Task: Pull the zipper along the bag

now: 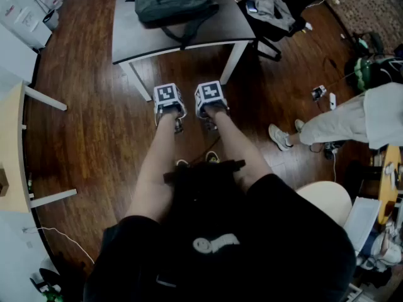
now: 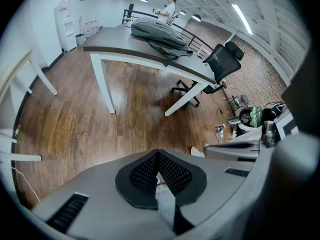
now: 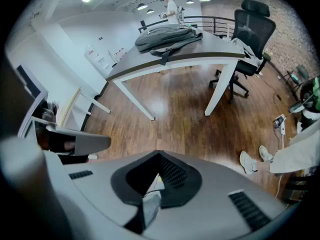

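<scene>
A dark grey-green bag (image 1: 173, 2) lies on the dark table (image 1: 135, 43) at the far end of the room; it also shows as the bag (image 2: 157, 33) and the bag (image 3: 167, 36) in both gripper views. The zipper is too small to make out. My left gripper (image 1: 178, 126) and right gripper (image 1: 211, 124) hang side by side over the wooden floor, well short of the table, pointing steeply down. The left gripper (image 2: 158, 154) has its pads meeting with nothing between them. The right gripper (image 3: 160, 156) looks the same, shut and holding nothing.
A black office chair (image 1: 277, 11) with clothing on it stands at the table's right end. Another person (image 1: 340, 121) in light clothes and white shoes is at the right. A pale wooden table (image 1: 9, 150) borders the left. Cables and small devices (image 1: 321, 93) lie on the floor.
</scene>
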Demonstrator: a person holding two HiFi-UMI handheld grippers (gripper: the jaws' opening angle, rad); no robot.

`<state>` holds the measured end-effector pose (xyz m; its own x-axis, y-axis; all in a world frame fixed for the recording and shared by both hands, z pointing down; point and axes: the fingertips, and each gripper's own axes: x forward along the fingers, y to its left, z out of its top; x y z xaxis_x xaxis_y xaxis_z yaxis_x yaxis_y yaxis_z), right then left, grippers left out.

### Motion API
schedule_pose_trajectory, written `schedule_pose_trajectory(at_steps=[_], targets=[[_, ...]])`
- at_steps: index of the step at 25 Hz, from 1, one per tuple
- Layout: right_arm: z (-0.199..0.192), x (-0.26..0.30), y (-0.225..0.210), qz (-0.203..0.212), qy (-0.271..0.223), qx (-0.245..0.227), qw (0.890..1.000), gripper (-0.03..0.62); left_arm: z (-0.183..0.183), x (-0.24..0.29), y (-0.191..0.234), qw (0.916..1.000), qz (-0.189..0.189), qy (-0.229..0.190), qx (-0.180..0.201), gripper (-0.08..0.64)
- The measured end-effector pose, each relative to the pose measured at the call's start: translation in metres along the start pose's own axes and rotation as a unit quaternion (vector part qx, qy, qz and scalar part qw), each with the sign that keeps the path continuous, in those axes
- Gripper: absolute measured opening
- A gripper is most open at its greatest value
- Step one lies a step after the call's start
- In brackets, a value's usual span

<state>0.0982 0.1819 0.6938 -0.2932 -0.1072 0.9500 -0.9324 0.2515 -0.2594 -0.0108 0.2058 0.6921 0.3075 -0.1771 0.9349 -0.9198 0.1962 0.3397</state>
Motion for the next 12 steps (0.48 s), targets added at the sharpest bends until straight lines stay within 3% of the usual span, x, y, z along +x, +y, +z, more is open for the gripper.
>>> schedule_pose_trajectory(at_steps=[6, 12], targets=[[0.003, 0.0, 0.016, 0.003, -0.008, 0.013, 1.0, 0.015, 0.004, -0.009, 0.02, 1.0, 0.007, 0.002, 0.005, -0.002], [0.016, 0.002, 0.011, 0.008, -0.004, 0.012, 1.0, 0.015, 0.016, -0.003, 0.011, 0.9999, 0.01, 0.002, 0.006, -0.002]])
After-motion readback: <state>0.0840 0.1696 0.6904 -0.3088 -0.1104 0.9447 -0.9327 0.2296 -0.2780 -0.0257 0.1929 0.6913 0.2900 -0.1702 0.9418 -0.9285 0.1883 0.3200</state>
